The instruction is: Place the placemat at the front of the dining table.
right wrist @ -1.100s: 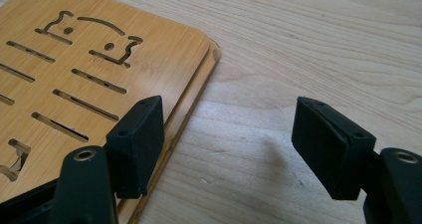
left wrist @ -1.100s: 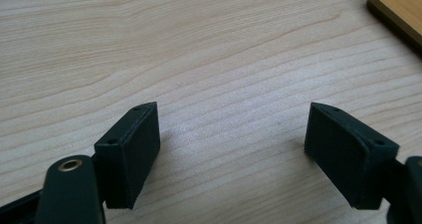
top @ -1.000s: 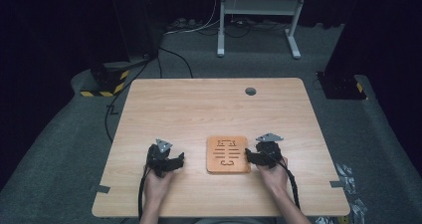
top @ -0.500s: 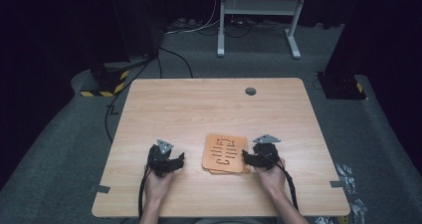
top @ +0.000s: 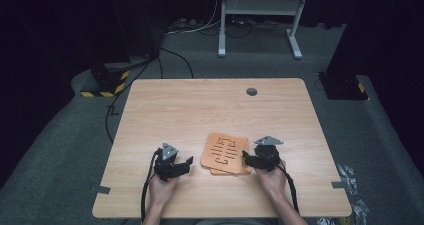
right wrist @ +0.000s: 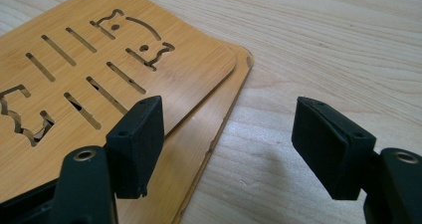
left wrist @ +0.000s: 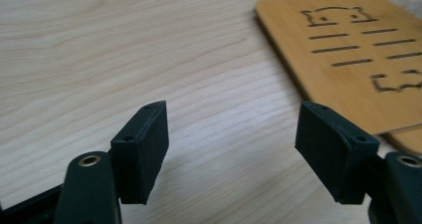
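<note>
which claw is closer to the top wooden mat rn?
Right. The right claw sits at the top mat's right edge, open; the left claw is open too, apart on its left.

The table (top: 200,110) is pale wood with a round grey plug (top: 251,91) near its far edge. Two stacked wooden boards (top: 226,153) lie near its front edge, the top one skewed over the lower.

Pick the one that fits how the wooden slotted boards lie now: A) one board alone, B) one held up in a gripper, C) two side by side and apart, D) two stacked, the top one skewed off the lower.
D: the top board lies turned on the lower board, whose edge and corner stick out beneath it.
</note>
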`<state>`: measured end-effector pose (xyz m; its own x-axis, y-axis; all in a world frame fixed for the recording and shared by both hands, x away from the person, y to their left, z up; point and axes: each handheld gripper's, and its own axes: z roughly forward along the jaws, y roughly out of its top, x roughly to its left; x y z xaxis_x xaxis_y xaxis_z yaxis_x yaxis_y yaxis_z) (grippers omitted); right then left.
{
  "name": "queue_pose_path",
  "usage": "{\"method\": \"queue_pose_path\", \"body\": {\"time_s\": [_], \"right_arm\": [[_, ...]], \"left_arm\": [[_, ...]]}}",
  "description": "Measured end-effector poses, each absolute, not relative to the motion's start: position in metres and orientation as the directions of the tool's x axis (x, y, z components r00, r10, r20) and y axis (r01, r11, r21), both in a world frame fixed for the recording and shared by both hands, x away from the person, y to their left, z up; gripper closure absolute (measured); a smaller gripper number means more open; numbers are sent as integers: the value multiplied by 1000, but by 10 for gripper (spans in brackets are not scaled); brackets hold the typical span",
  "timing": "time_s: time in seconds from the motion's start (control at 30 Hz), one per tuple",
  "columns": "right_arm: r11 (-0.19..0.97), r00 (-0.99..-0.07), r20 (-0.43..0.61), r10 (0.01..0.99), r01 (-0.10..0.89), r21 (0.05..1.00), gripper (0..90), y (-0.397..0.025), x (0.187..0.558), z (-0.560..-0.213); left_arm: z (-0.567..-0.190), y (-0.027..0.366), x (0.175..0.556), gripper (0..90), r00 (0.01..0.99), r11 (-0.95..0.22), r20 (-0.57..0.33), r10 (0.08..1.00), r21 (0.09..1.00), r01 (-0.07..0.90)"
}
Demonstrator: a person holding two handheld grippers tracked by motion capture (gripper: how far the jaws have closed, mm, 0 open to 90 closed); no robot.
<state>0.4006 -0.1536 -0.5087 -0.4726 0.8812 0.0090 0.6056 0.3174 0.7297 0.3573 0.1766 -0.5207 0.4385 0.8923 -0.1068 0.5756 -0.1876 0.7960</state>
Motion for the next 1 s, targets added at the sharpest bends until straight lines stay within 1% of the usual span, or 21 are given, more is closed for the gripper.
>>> {"method": "queue_pose_path", "body": {"time_s": [0.13,0.17,0.27,0.37,0.47,0.5,0.67,0.73,0.77,0.83,1.0], "right_arm": [[290,-462,36,886,612,736,290,-158,402,-511],[281,-458,43,888,613,739,291,-160,402,-513],[272,-451,48,891,615,740,296,-162,404,-516],[268,-457,60,888,619,738,306,-164,405,-519],[269,-462,63,885,616,740,306,-164,406,-520],[272,-464,57,884,610,744,309,-164,406,-521],[270,-478,68,876,602,752,294,-166,409,-523],[251,-471,97,877,620,744,272,-168,412,-523],[230,-457,119,882,636,737,275,-170,413,-523],[215,-435,116,893,639,739,271,-170,413,-523],[218,-432,110,895,638,739,269,-169,412,-523]], "left_arm": [[-519,166,358,293,447,-186,-111,888,802,568],[-516,162,359,293,462,-196,-108,880,803,563],[-514,157,361,293,471,-195,-117,874,804,561],[-512,154,362,303,479,-206,-106,871,806,554],[-512,154,363,305,479,-202,-114,871,804,560],[-513,154,364,305,471,-187,-129,873,803,567],[-512,157,365,306,454,-179,-123,883,804,566],[-513,157,365,307,445,-171,-127,886,804,569],[-514,157,366,307,444,-172,-124,887,805,568],[-515,156,367,305,439,-163,-129,889,808,567],[-519,152,369,301,440,-170,-124,889,804,570]]}}
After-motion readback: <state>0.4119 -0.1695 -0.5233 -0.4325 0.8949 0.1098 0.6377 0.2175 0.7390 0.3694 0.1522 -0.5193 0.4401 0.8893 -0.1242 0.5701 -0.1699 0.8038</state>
